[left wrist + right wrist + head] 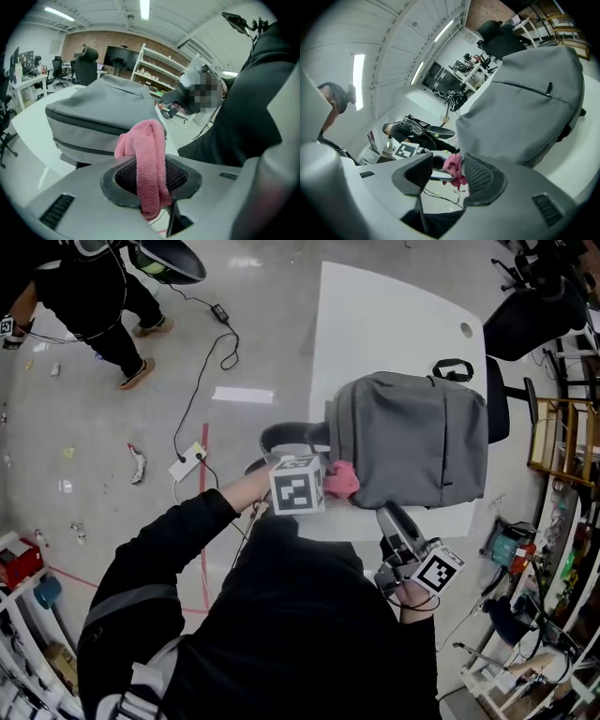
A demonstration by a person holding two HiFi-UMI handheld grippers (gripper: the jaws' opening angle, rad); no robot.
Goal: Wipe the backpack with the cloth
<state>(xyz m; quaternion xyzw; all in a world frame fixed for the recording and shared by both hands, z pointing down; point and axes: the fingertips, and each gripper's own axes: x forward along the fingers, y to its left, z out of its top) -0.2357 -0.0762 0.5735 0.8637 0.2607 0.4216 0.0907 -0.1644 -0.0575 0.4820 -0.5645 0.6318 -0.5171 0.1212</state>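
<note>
A grey backpack (412,439) lies flat on the white table (375,324). My left gripper (323,486) is at the backpack's near left corner, shut on a pink cloth (342,479) that touches or nearly touches that corner. In the left gripper view the cloth (146,140) hangs bunched between the jaws of that gripper (150,176), with the backpack (98,112) just beyond. My right gripper (388,516) is at the table's near edge, pointing at the backpack's near side. In its own view the right gripper (449,175) stands open and empty, with the backpack (525,103) ahead and the cloth (453,164) beyond the gap.
A dark chair seat (286,437) sits at the table's left edge. A power strip and cable (187,463) lie on the floor to the left. A person in black (89,292) stands far left. An office chair (530,315) and shelving (553,432) stand to the right.
</note>
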